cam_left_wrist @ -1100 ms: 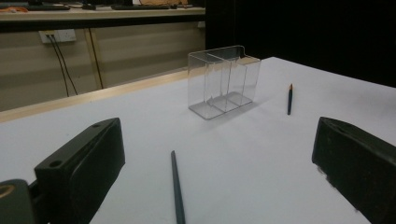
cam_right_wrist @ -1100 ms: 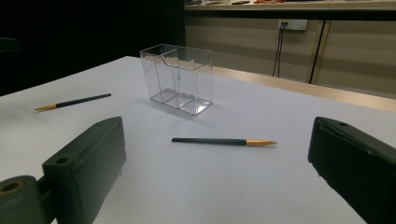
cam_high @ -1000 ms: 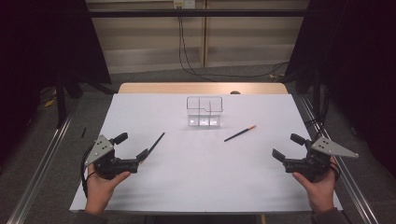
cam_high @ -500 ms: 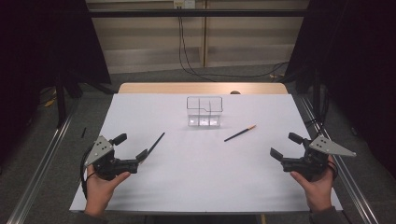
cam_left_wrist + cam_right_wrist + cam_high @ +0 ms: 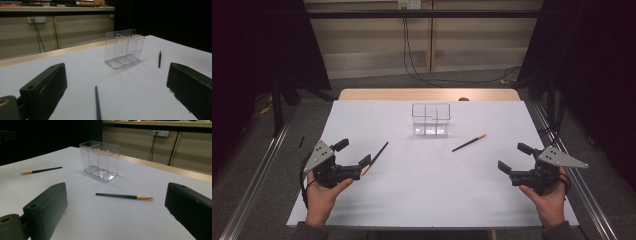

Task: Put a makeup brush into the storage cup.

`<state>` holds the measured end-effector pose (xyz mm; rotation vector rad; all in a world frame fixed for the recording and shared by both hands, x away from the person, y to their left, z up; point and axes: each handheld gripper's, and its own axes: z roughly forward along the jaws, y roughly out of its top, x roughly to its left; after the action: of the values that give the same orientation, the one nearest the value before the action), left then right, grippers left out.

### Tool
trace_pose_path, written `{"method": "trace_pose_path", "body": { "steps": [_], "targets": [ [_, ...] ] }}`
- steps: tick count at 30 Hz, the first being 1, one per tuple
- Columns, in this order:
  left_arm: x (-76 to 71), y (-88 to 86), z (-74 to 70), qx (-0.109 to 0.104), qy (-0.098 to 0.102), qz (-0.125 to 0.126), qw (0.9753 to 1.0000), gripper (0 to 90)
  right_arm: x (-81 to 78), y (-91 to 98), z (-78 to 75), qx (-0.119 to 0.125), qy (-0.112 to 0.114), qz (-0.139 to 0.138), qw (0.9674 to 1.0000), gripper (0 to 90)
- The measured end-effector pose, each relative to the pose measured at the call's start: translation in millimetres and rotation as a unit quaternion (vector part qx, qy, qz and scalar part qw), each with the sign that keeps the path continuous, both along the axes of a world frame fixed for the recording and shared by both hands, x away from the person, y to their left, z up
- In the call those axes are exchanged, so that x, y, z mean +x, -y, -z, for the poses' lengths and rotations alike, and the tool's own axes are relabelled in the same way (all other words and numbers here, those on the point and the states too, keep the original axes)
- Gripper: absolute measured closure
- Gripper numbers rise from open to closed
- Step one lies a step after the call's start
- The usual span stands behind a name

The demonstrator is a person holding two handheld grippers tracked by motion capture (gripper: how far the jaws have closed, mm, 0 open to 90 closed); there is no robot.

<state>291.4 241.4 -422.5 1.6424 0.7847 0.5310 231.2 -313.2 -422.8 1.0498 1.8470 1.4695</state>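
L claw [image 5: 353, 160] released, near pencil [image 5: 375, 157] just ahead on desk [image 5: 422, 190]; R claw [image 5: 514, 157] released, apart from 2nd pencil [image 5: 468, 143]. Clear organizer [image 5: 431, 120] btwn, farther back.

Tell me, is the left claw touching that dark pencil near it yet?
Apart. In the left gripper view the near pencil lies flat on the white table between the wide-open jaws of the left gripper, clear paper on both sides.

right gripper [image 5: 514, 159] nudged left — slightly, hand too
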Motion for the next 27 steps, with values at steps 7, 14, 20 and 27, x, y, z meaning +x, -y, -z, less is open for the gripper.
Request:
{"method": "trace_pose_path", "body": {
  "steps": [7,14,20,27],
  "targets": [
    [2.2,5.2,-1.2,0.002,-0.006,0.002,1.0000,2.8,0.8,-1.5,0.1,0.001,-0.001,-0.005,1.0000,3.6],
    [5.8,4.1,-2.7,0.002,-0.012,0.003,0.9999,3.3,-0.3,-2.4,-1.5,-0.002,0.003,-0.003,1.0000,3.6],
    [11.7,6.3,-5.3,0.003,-0.018,0.001,0.9998,3.4,-1.2,-2.9,-2.7,0.002,0.006,0.004,1.0000,3.7],
    [23.1,12.8,-5.4,0.003,-0.018,0.000,0.9998,3.7,-2.0,-1.6,-2.5,-0.003,0.006,0.001,1.0000,3.7]
  ]
}}
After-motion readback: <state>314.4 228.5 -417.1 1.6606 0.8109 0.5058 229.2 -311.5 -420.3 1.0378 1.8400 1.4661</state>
